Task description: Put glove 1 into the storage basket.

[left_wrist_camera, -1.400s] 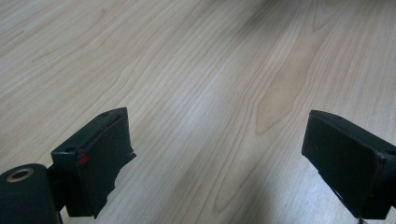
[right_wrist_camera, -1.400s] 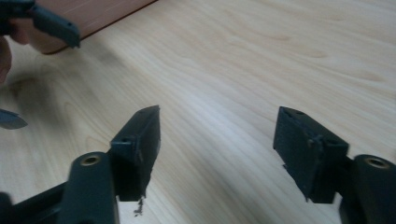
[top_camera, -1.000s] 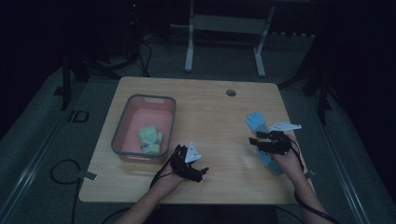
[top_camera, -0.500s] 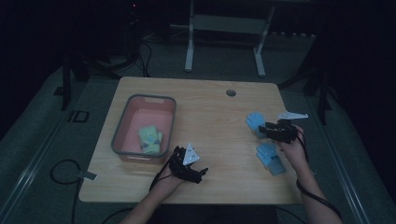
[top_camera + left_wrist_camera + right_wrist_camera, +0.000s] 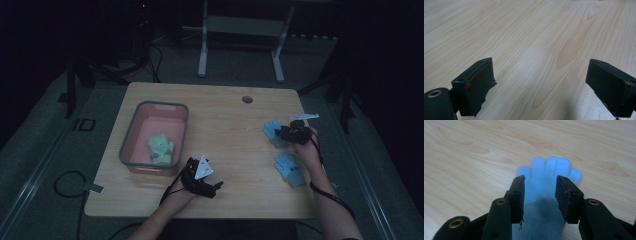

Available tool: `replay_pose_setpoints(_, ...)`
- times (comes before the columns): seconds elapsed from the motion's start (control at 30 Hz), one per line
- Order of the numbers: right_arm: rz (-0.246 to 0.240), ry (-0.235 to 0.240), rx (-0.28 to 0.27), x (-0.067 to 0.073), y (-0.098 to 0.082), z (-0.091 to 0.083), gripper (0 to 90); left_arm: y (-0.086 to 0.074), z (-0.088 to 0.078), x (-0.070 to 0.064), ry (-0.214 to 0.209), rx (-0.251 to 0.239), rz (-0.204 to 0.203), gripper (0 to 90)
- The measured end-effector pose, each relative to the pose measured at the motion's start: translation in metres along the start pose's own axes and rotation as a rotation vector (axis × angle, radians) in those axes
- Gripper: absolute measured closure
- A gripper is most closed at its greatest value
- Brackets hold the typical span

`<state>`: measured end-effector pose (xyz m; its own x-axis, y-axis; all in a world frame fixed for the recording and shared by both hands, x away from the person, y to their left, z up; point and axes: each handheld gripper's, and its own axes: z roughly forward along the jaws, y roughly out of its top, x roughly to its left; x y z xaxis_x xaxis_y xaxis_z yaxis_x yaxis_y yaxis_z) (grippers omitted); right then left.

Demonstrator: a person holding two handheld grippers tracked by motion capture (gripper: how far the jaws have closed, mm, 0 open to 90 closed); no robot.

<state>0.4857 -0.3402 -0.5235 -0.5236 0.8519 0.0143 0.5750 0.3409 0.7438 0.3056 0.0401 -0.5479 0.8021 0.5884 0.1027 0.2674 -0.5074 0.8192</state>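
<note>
Right gripper [image 5: 286, 132] sits at the right of the high view, near the table's [image 5: 225, 125] right edge, over the farther blue glove [image 5: 272, 133]. In the right gripper view that glove [image 5: 549, 185] lies flat, fingers pointing up-frame, its palm between the two black jaws. Jaws have just been closing, with a gap still showing each side of the glove; pads not pressing it as far as I can tell.

Second blue glove [image 5: 290, 169] lies lower right, just beside the right wrist, close to the table's right edge.

Left gripper [image 5: 216, 187] rests at lower centre, near the front edge, jaws spread wide over bare wood, nothing between them.

Pink bin [image 5: 135, 137] stands at centre left with a green cloth [image 5: 160, 148] inside. Broad bare wood lies between the bin and the gloves.
</note>
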Motion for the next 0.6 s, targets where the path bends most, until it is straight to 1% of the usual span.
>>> replay_pose_setpoints(0.1, 0.011, -0.004, 0.027, -0.005, -0.002, 0.009, 60.1, 0.0, 0.0, 0.0, -0.004, -0.003, -0.002, 8.0)
replay_pose_setpoints(0.13, 0.006, -0.007, 0.035, -0.006, -0.003, 0.011, 60.0, 0.0, 0.0, 0.0, -0.003, -0.004, -0.001, 8.0)
replay_pose_setpoints(0.17, -0.002, -0.022, 0.053, -0.007, -0.005, 0.014, 60.0, 0.001, 0.0, 0.0, -0.004, -0.005, 0.0, 8.0)
replay_pose_setpoints(0.23, -0.005, -0.022, 0.075, -0.008, -0.008, 0.018, 59.4, 0.001, -0.001, 0.0, -0.005, -0.008, -0.002, 8.0)
replay_pose_setpoints(0.37, -0.02, -0.031, 0.067, -0.006, -0.011, 0.02, 61.8, 0.001, -0.002, 0.001, -0.001, -0.01, -0.003, 8.0)
replay_pose_setpoints(0.53, -0.002, -0.011, 0.07, -0.005, -0.011, 0.02, 77.6, 0.001, -0.003, 0.002, 0.004, -0.014, -0.007, 8.0)
replay_pose_setpoints(0.57, 0.001, -0.018, 0.076, -0.003, -0.011, 0.02, 80.6, 0.001, -0.003, 0.002, 0.004, -0.015, -0.009, 8.0)
replay_pose_setpoints(0.6, 0.005, -0.023, 0.08, -0.002, -0.01, 0.02, 81.6, 0.001, -0.003, 0.002, 0.004, -0.014, -0.008, 8.0)
